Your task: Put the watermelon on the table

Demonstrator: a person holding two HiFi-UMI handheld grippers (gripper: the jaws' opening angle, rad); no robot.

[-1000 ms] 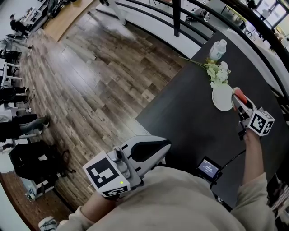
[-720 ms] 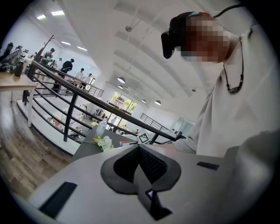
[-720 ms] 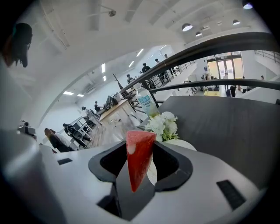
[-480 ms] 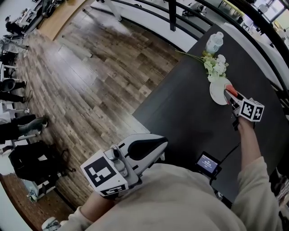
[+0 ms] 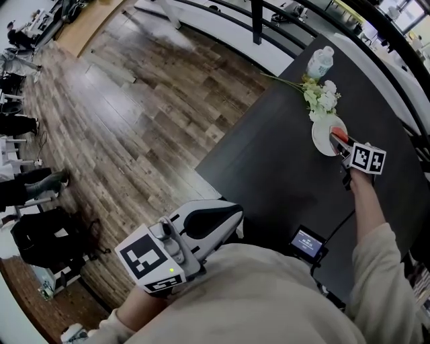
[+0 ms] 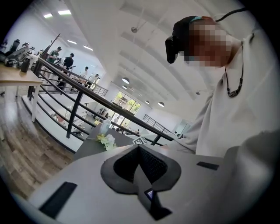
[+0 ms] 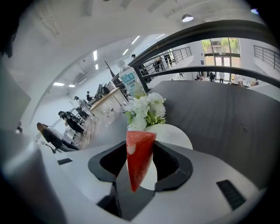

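Right gripper (image 5: 336, 141) outstretched, fingers (image 7: 170, 164) clamped on watermelon slice (image 7: 140, 157); left gripper (image 5: 232, 218) near torso, fingers (image 6: 155, 164) together.

It was a large open-plan office or lab hall, not a home. In the head view, a wood-plank floor (image 5: 134, 114) spread from eleven to eight o'clock, with people (image 5: 33, 185) gathered along the edge at nine and a black backpack (image 5: 47, 238) on the floor at eight. A long dark table (image 5: 282, 161) stood at three o'clock, with a small screen device (image 5: 309, 245) at five. In the left gripper view, a black metal railing (image 6: 78, 103) crossed at nine o'clock beside a wooden desk (image 6: 17, 78). More people (image 6: 57, 52) stood at ten, under a high white ceiling with strip lights (image 6: 64, 12) at eleven. The right gripper view showed glazed doors (image 7: 218, 46) at one o'clock.
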